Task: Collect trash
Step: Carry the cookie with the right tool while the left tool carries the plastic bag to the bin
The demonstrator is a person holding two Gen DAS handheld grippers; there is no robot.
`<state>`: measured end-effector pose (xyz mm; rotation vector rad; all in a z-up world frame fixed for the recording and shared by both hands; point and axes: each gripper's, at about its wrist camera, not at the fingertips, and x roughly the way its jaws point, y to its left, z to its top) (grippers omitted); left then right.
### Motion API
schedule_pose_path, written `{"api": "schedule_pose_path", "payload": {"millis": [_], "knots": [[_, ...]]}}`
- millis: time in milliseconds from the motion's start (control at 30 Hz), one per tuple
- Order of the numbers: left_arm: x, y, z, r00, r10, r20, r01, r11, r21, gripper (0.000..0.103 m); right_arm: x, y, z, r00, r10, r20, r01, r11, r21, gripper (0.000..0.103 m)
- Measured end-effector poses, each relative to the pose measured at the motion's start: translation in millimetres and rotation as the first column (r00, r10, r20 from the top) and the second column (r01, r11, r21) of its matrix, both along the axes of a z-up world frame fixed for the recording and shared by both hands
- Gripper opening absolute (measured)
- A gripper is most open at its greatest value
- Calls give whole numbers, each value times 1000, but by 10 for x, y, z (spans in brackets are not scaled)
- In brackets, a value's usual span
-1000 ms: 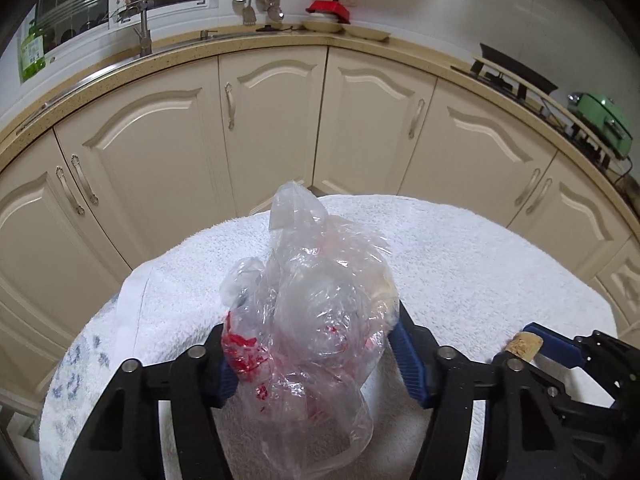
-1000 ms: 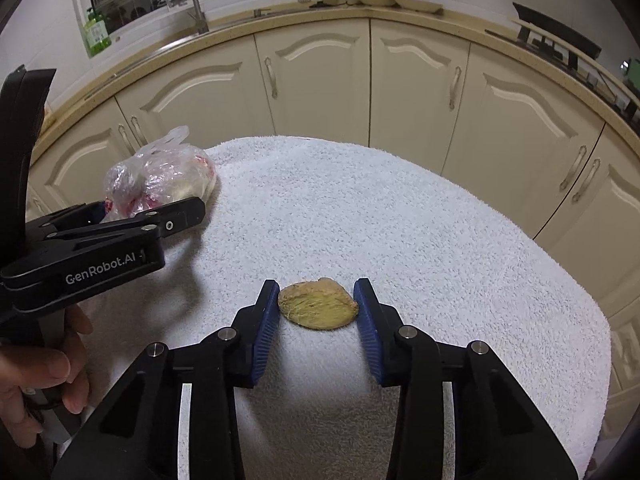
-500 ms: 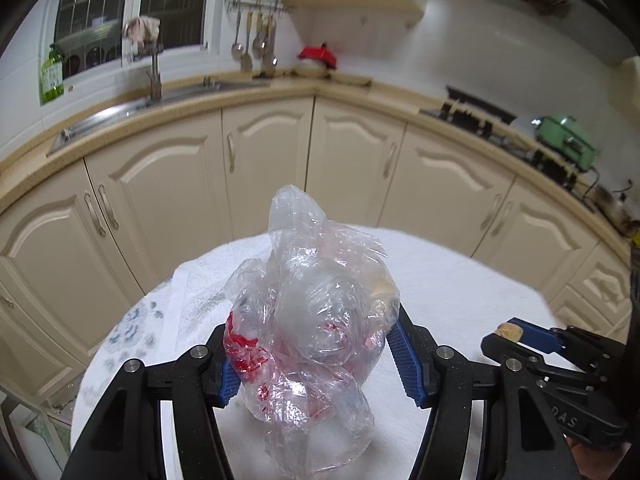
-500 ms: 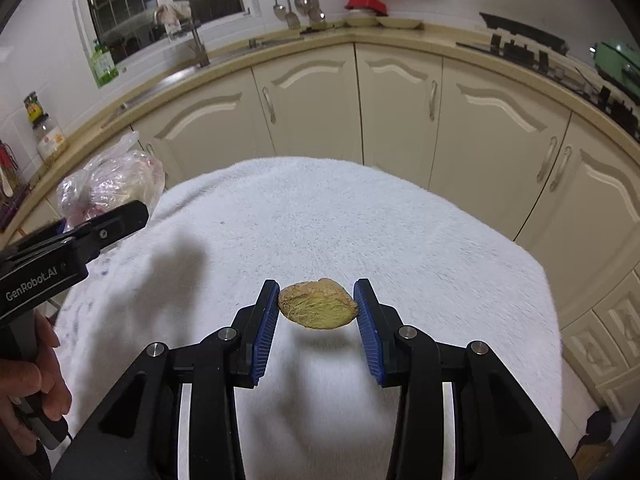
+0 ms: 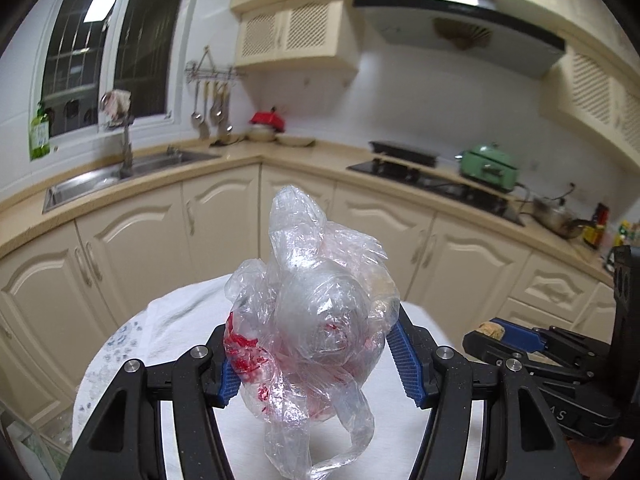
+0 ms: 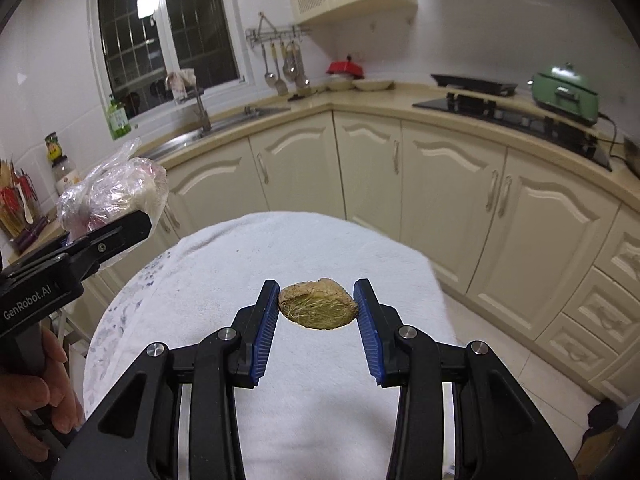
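Both grippers have lifted clear of the white towel-covered table (image 6: 320,248), which now sits lower in each view than a second ago. The left gripper (image 5: 316,360) is clamped about half-wide on the crumpled plastic bag (image 5: 316,320). The right gripper (image 6: 316,308) pinches the fibrous brown scrap (image 6: 316,308), jaws narrow, above the towel.

- Indoor ceiling light, bright and even; its panel reflects in the dark window (image 5: 102,68).
- Fisheye bends the edges, corners black.
- Background slightly soft in the left view.
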<state>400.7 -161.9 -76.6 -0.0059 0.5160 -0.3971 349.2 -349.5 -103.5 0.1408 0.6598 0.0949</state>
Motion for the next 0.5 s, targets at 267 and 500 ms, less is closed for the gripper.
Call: {"api": "schedule_pose_path", "payload": {"millis": [267,500], "knots": [[-1093,-130,55,995,-86,45,86,996,-10,58,-569,-443,243,994,-87,71,87,996,12,39],[-1377,-497,89,979,-193,66,195,981,-20,58,-1033,-1006,303,973,-209,100,208,978,22,39]]}}
